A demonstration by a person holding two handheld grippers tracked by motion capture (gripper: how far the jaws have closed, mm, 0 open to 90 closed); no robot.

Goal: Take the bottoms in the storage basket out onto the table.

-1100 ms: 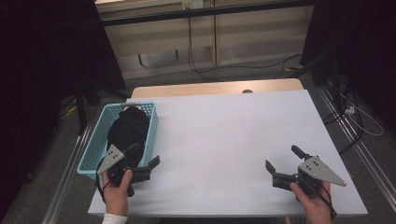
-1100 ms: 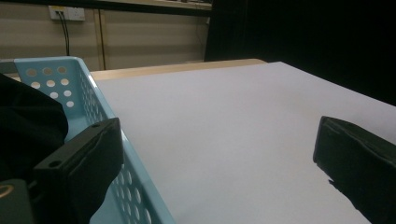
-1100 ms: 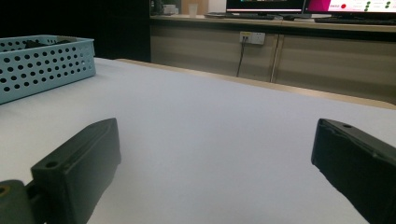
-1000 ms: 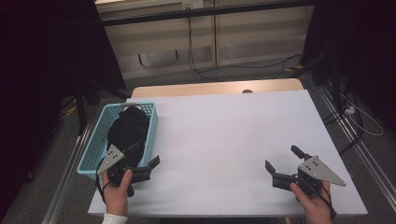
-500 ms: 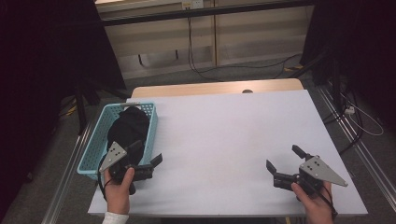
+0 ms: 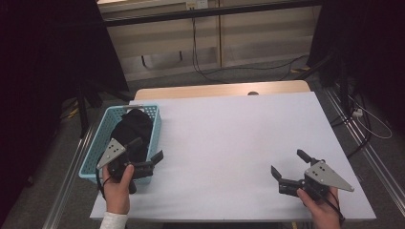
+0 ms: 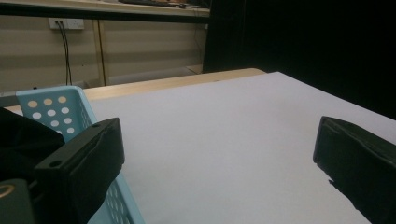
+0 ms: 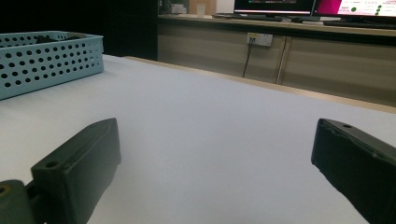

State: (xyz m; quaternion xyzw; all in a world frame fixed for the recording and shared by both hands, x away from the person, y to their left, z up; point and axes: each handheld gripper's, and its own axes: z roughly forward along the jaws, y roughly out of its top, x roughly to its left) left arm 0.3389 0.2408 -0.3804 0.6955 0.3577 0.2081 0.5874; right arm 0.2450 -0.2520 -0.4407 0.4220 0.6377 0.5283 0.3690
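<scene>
A light blue perforated basket [image 6: 101, 138] stands at the table's left edge with a black bundle of cloth [image 6: 134, 128] inside. My left gripper [image 6: 147, 149] is open and hovers over the basket's near right corner, one jaw above the cloth, the other above the rim. In the left gripper view the basket wall [image 7: 55, 107] and the dark cloth [image 7: 21, 142] lie behind the left jaw. My right gripper [image 6: 288, 163] stands open near the front right of the white table [image 6: 239, 143], nothing between its jaws. The basket [image 8: 44, 60] appears far left in the right gripper view.
A wooden strip [image 6: 219, 89] runs along the table's far edge. Beyond it are beige cabinets with hanging cables [image 6: 196, 43]. Metal rails [image 6: 71, 171] flank the table on the floor. Monitors [image 8: 355, 7] sit on a counter in the right gripper view.
My left gripper has shifted a little to the left and away, over the basket's corner. The right gripper has barely moved.
</scene>
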